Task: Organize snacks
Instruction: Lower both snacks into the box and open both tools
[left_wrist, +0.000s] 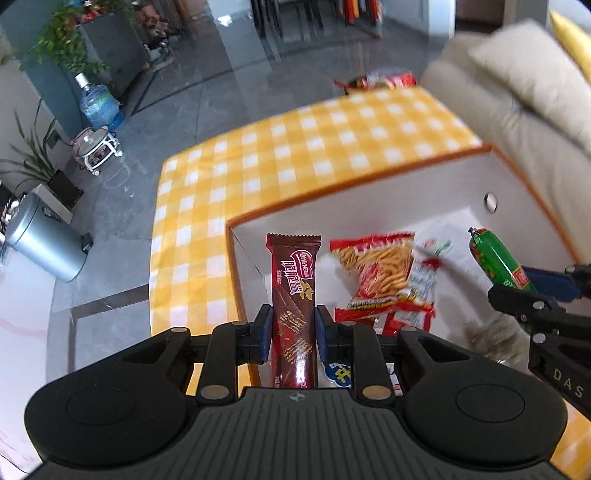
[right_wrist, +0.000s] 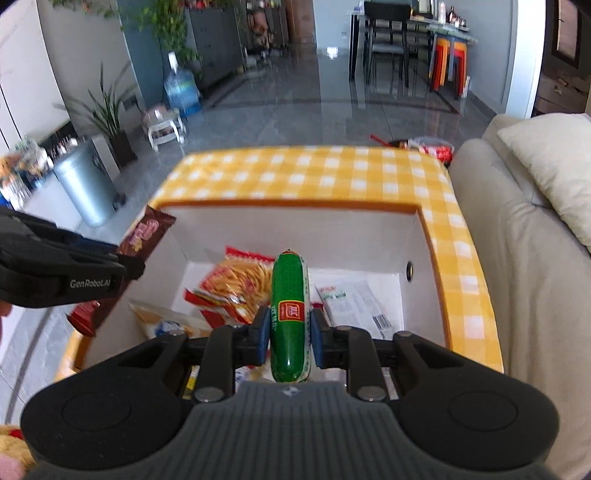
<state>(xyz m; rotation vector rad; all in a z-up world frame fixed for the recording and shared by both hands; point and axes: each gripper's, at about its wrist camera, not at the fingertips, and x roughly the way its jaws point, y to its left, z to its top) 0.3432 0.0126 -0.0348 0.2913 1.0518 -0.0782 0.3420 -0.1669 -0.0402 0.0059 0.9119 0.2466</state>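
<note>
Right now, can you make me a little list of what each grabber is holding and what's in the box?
left gripper: shut on brown wafer bar
right gripper: shut on green sausage
box: white inside, orange rim, open top
already in box: red snack bag, white packet
under box: yellow checked cloth

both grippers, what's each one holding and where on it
Left gripper pinches the brown wafer bar at its lower half; right gripper clamps the green sausage just below its middle.
</note>
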